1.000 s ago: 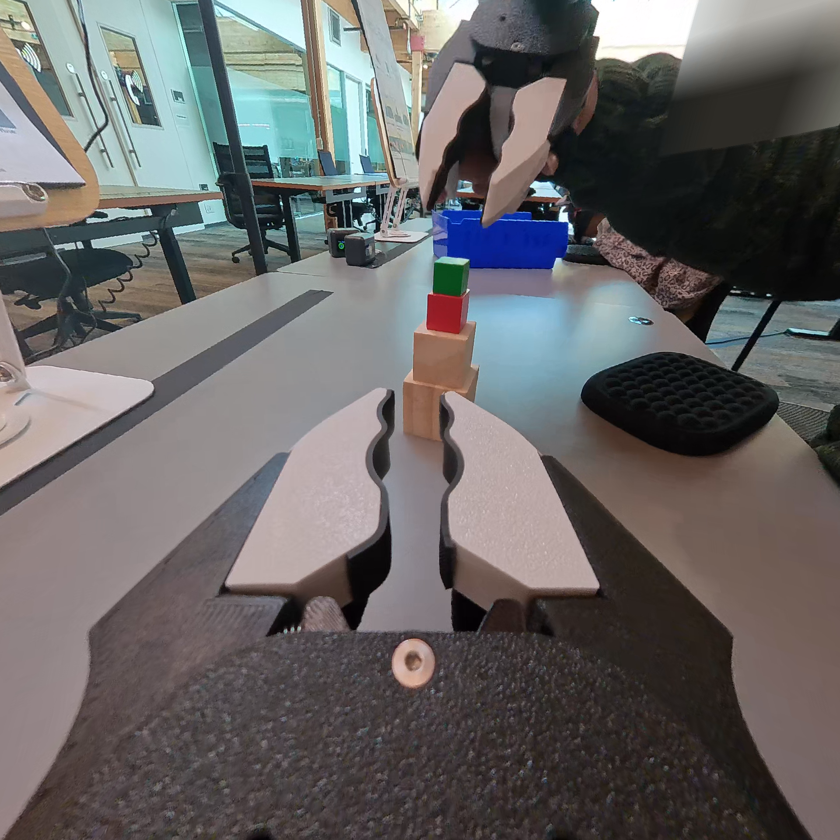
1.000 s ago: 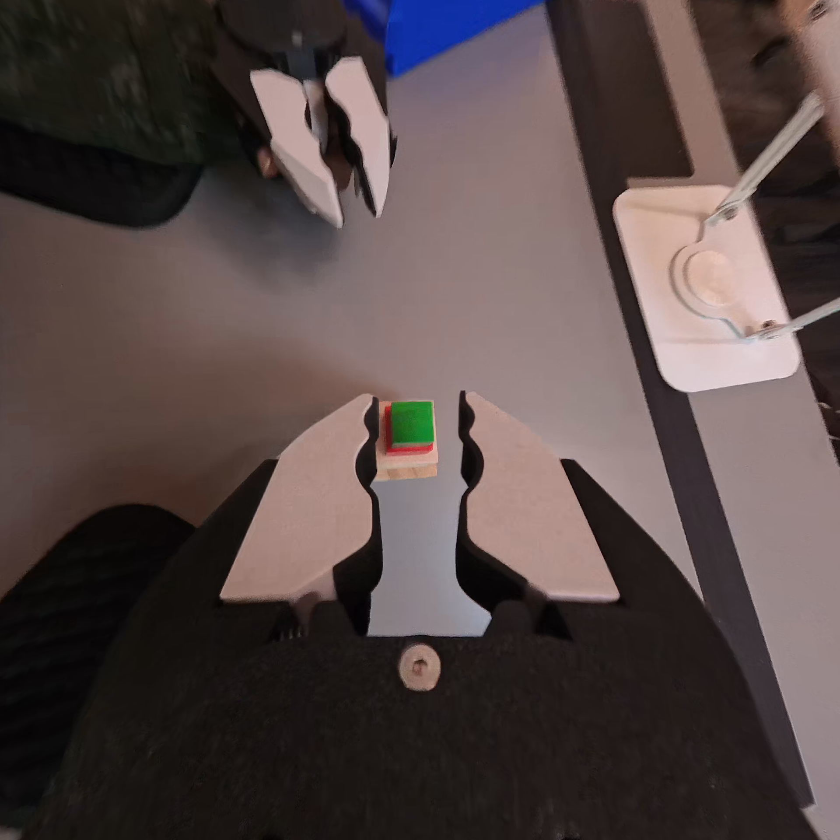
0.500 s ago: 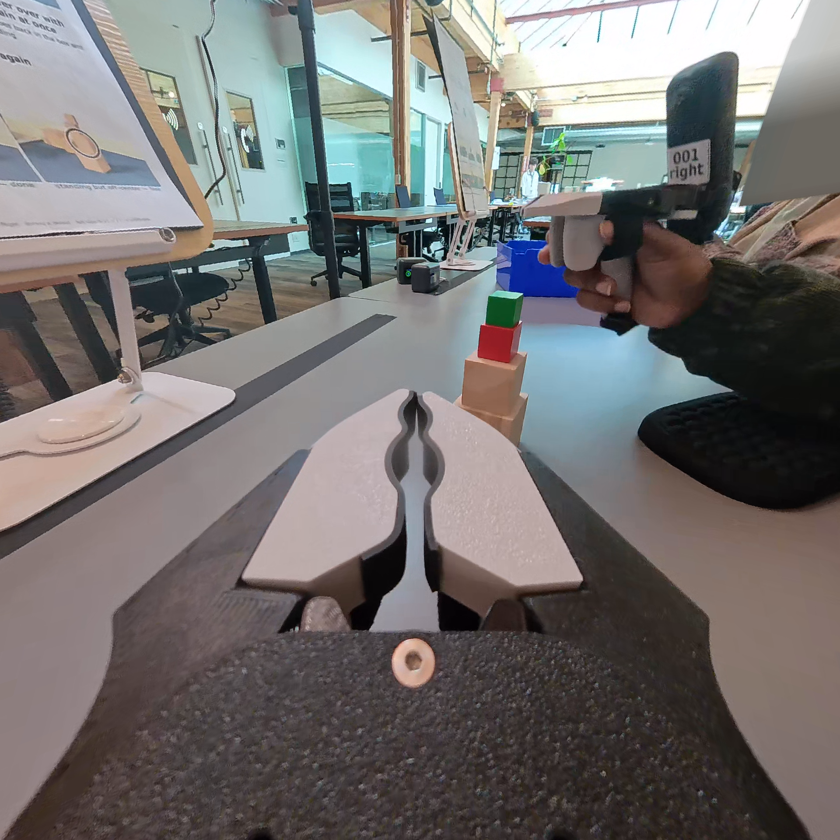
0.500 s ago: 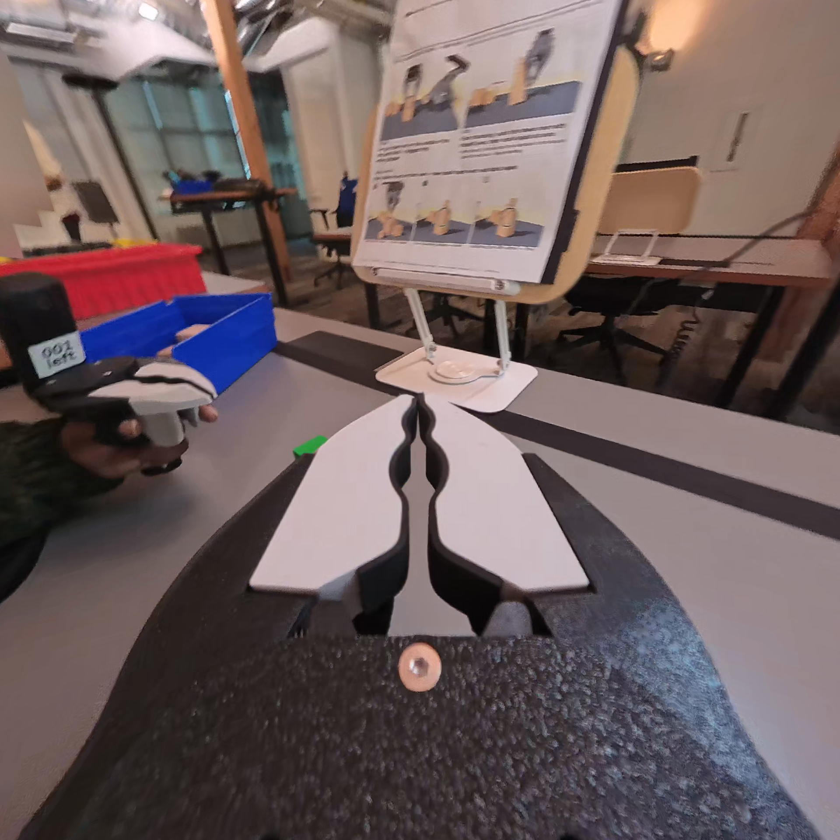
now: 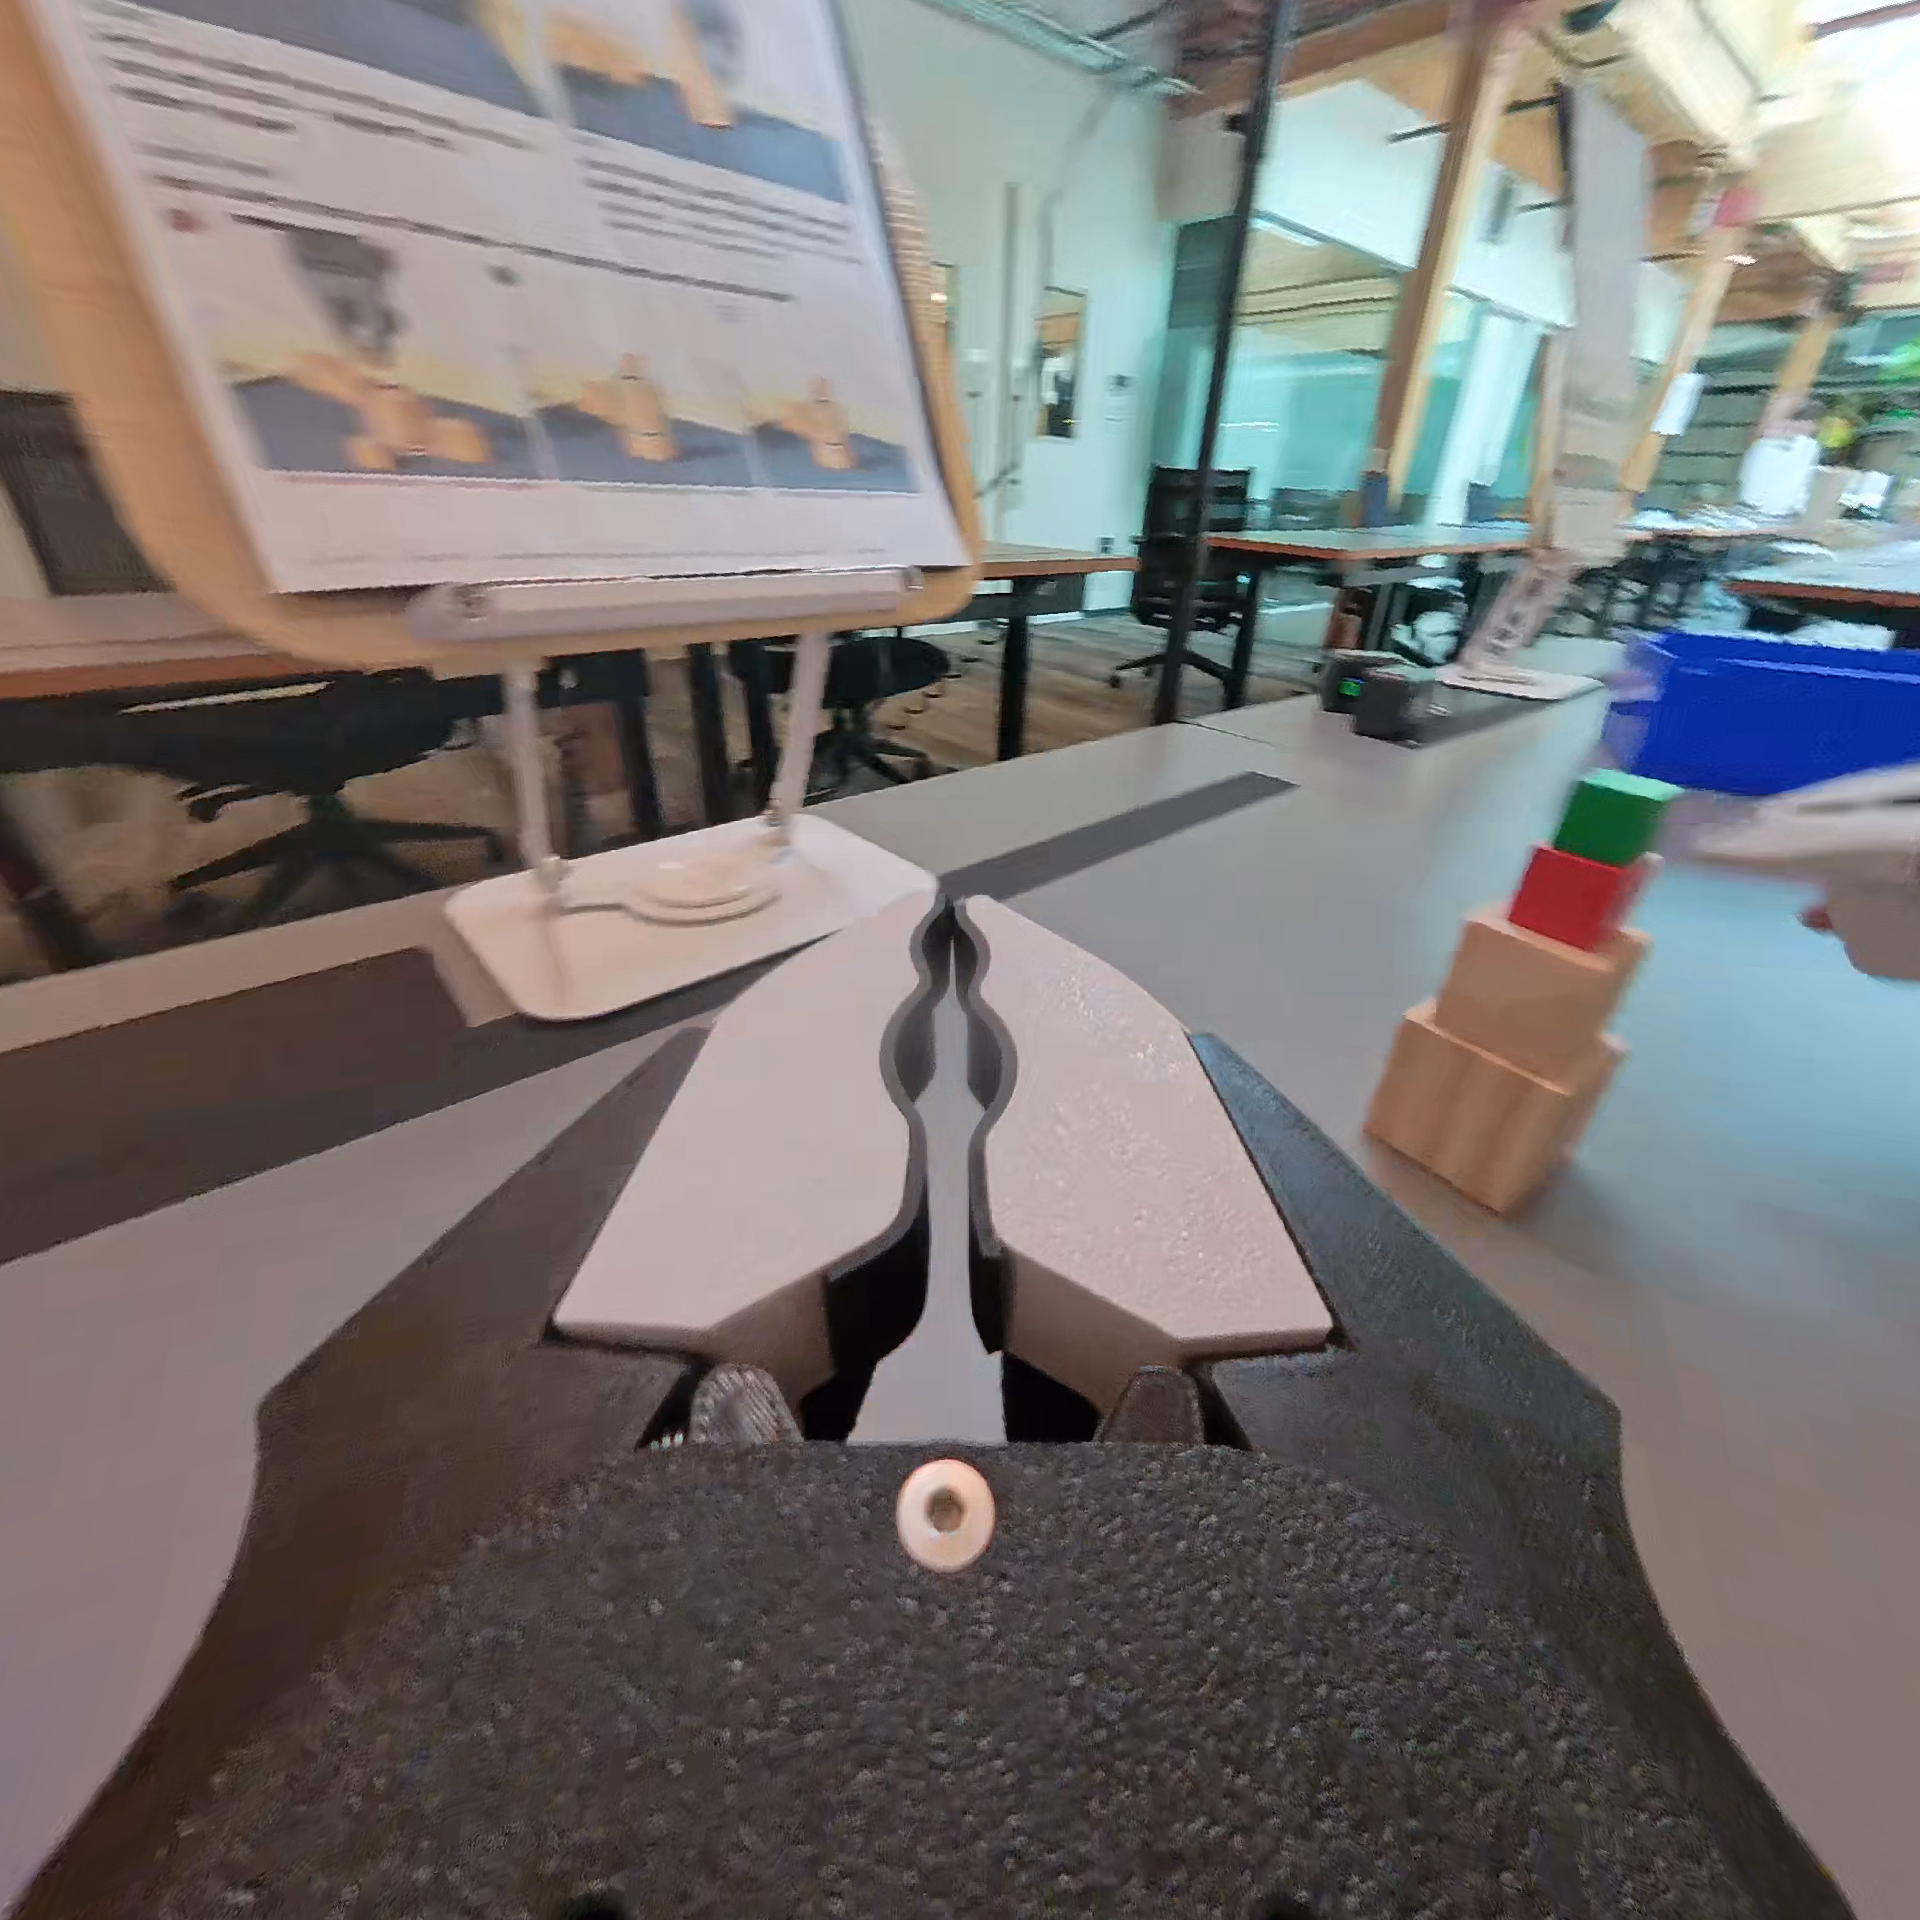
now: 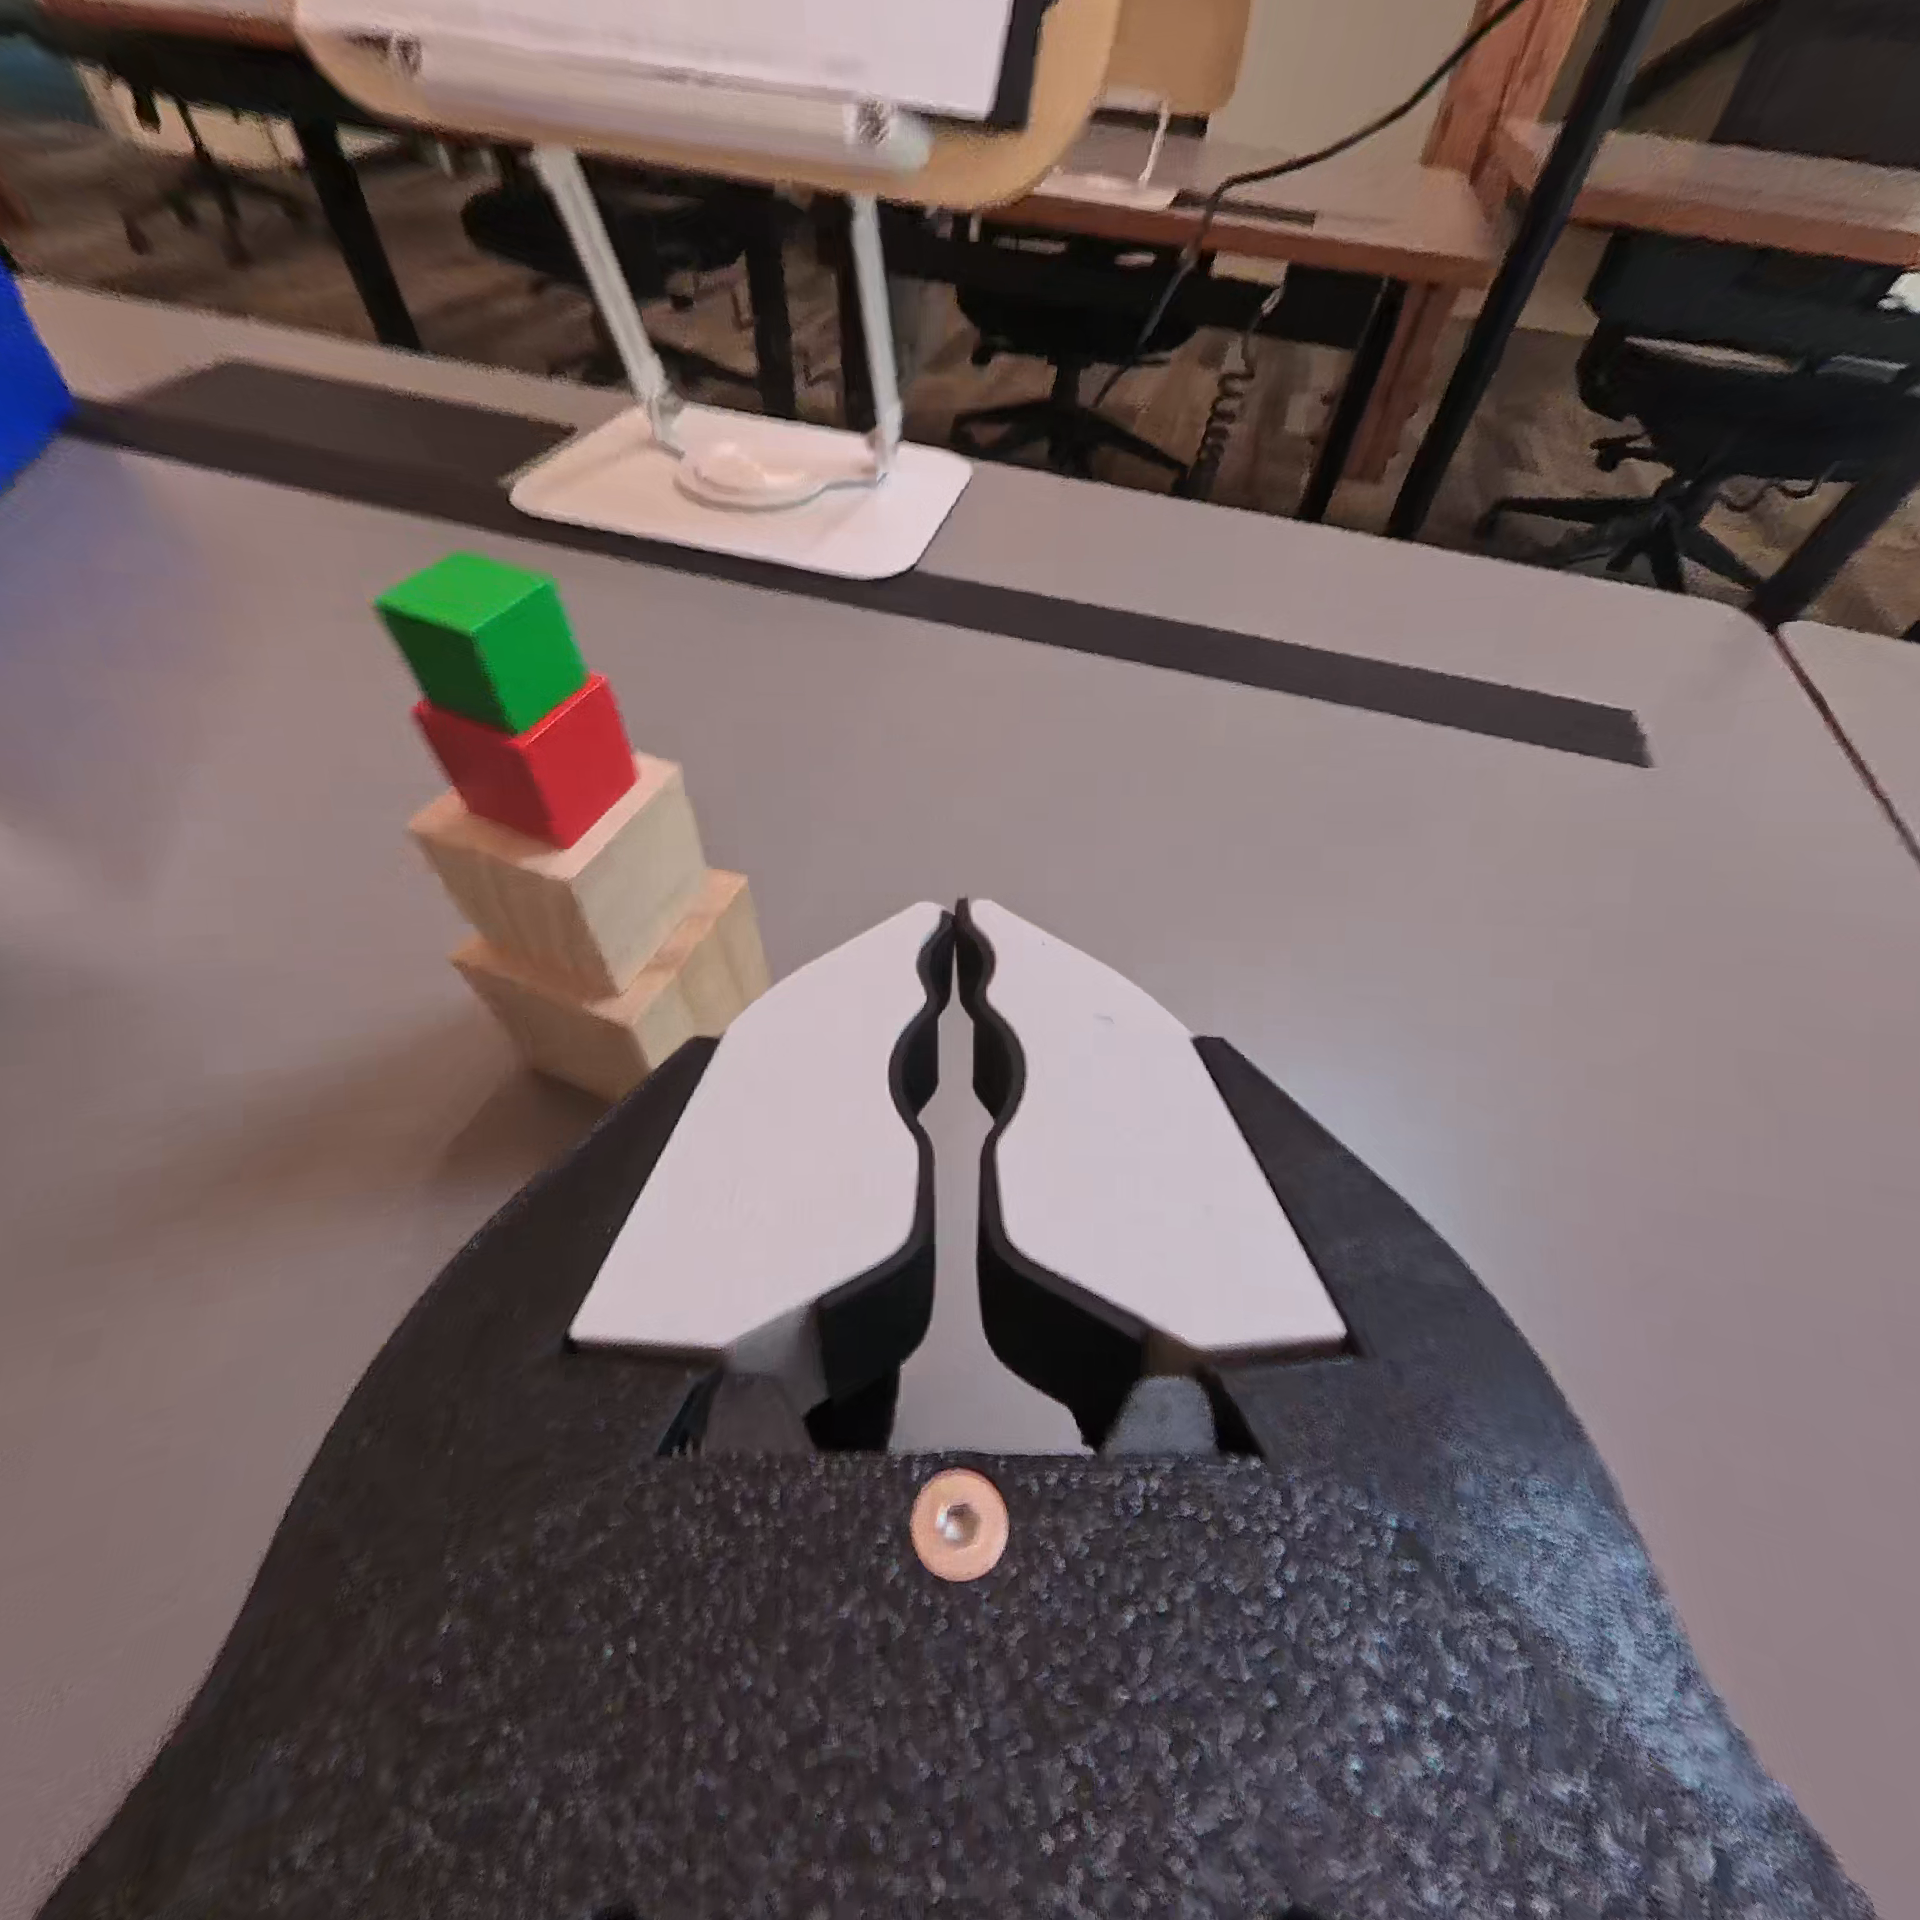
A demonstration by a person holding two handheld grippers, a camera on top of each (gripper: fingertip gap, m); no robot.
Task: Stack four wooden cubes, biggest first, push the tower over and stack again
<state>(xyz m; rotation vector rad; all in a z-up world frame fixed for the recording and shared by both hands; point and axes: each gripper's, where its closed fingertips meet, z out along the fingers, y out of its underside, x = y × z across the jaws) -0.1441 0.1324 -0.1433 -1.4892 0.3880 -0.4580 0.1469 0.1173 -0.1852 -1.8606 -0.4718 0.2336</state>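
Note:
A stack of blocks stands on the grey table (image 6: 1247, 935): two plain wooden blocks (image 6: 582, 894) below, a red cube (image 6: 530, 769) on them and a green cube (image 6: 483, 639) on top. My right gripper (image 6: 956, 914) is shut with nothing between its pads, just right of the stack. My left gripper (image 5: 951, 909) is shut with nothing between its pads; in its view the stack (image 5: 1507, 1039) stands to the right, with the red cube (image 5: 1569, 894) and green cube (image 5: 1616, 821). The other gripper's blurred tip (image 5: 1829, 831) shows at the right edge.
A white document stand (image 5: 665, 925) holding a printed sheet (image 5: 499, 281) stands on the table's dark strip (image 6: 1143, 634); it also shows in the right wrist view (image 6: 748, 488). A blue bin (image 5: 1766, 717) sits far right. Office chairs and desks lie beyond. The tips of one gripper are about 30 cm away from the tips of the other. Measured from the fingertips, the red cube (image 6: 530, 769) is 8 cm or so from the right gripper and 20 cm from the left.
Both grippers shut on air after standing open a second ago. The right one drew away from above the stack and now sits low beside it. The left view swung left, toward the document stand.

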